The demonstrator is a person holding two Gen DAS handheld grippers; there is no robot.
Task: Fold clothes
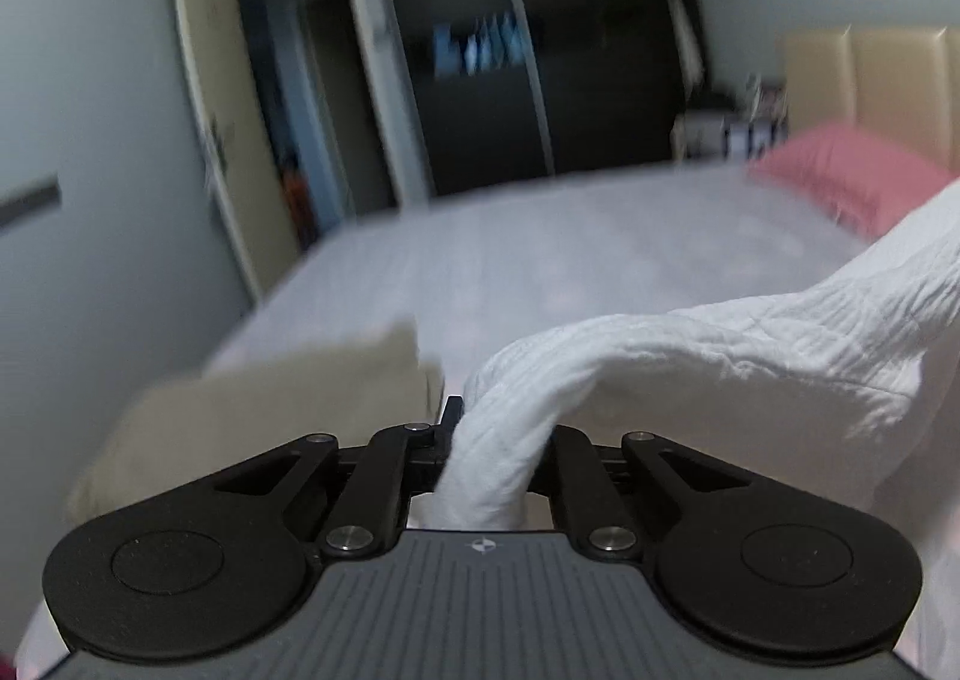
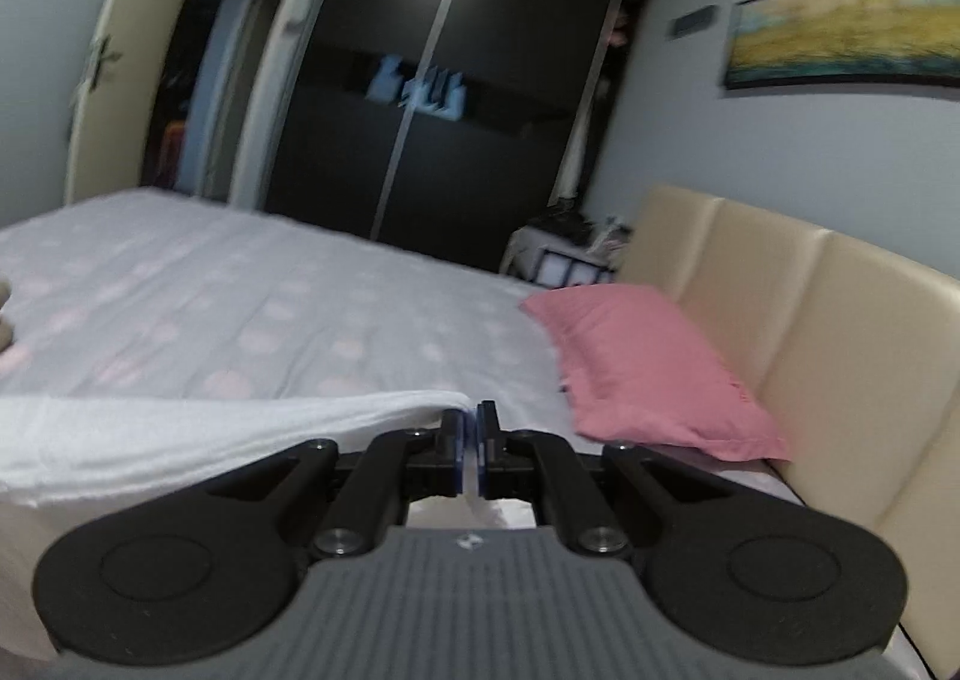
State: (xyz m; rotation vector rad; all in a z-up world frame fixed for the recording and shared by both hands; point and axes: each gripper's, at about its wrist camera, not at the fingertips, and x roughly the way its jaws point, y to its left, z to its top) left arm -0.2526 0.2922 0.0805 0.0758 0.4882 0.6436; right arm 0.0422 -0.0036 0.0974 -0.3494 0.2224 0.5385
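A white textured garment [image 1: 750, 368] hangs lifted above the bed. My left gripper [image 1: 492, 440] is shut on one bunched end of it; the cloth covers the fingertips and drapes off to the right. In the right wrist view the same white garment [image 2: 198, 434] stretches away to the left from my right gripper [image 2: 471, 434]. Its blue-padded fingers [image 2: 459, 440] are closed together on the cloth's edge, and a bit of white shows below them. Both views are blurred by motion.
A bed with a pale spotted sheet [image 2: 288, 308] lies below. A pink pillow [image 2: 654, 368] rests against the cream padded headboard [image 2: 810, 320]. A folded beige item [image 1: 258, 416] lies on the near left of the bed. A dark wardrobe [image 2: 444, 98] stands beyond.
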